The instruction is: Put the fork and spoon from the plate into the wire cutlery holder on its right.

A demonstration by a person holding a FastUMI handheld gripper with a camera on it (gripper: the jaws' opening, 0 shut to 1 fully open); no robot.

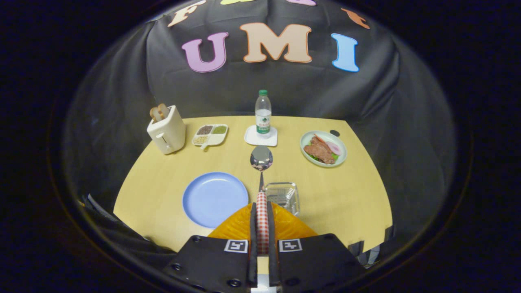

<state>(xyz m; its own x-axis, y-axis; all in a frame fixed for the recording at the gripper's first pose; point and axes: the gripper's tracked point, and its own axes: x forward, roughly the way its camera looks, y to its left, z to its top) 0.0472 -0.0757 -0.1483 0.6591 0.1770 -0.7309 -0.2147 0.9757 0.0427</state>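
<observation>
The tool [262, 228] is pinched on the spoon [261, 171], both fingers [252, 228] pressing the checked handle from either side. The spoon points straight ahead of the tool, its polished bowl raised clear of the tabletop [350, 191] and projecting beyond the fingertips.

Handling: the spoon looks like rigid metal, light, with a slim neck between handle and bowl. The polished bowl is likely slippery; the patterned handle is the correct hold point and is the part now gripped. Because the hold sits at the handle end, the bowl acts as a lever, so the spoon may pivot in the grip if the bowl strikes anything.

Position of targets: the wire cutlery holder [282, 196] stands just ahead of the tool and slightly to its right, below the spoon's neck. The blue plate [214, 198] lies ahead to the left, just beside the holder, and appears bare. The fork cannot be made out; whether it sits in the holder cannot be told.

Clearance: open tabletop surrounds the holder on its right and far sides. The water bottle [263, 112] on its coaster, the divided snack dish [210, 135], the toaster [167, 130] and the food plate [323, 148] stand well beyond. The holder's thin wire rim is the edge to avoid when tipping the spoon in.
</observation>
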